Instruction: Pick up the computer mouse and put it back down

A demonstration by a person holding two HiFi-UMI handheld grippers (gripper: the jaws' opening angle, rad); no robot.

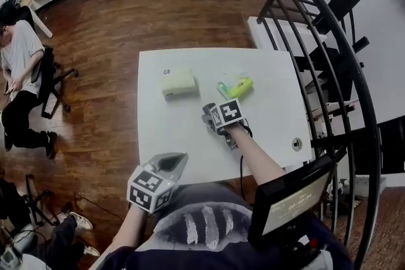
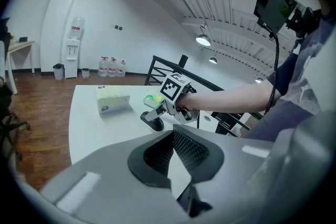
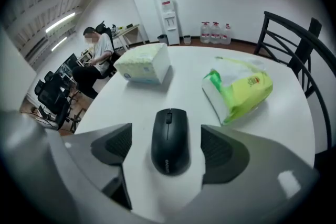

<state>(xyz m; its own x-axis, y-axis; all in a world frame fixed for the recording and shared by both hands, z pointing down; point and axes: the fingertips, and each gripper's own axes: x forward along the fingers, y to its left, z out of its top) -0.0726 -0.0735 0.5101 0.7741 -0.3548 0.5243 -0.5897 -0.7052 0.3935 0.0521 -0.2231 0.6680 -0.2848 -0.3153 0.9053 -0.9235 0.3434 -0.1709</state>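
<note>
Now the right claw point(image 3: 168, 147) points steeply down at the table point(image 3: 184, 78); its jaws stand wide open, as wide as they go. The mouse point(image 3: 169, 136) lies flat on the table right between them, near the front edge; there is a small gap on each side, so the pads do not touch it and the claw holds nothing. I think the jaws are set this wide so they can fit round both sides of the mouse; the mouse's long way runs along the jaws, so a squeeze would press on its two long sides.

The left claw point(image 2: 173, 139) hangs back, close to the person's body and off the table; its jaws are closed together with nothing in them. It looks like it waits there so it does not get in the way; one claw seems enough for a small mouse.

A box point(image 3: 143, 63) and a green pack point(image 3: 239, 89) lie farther back on the table, well apart from the mouse; so there is room to lift it. Whether the mouse is about to go up or has come back down, I cannot tell.
</note>
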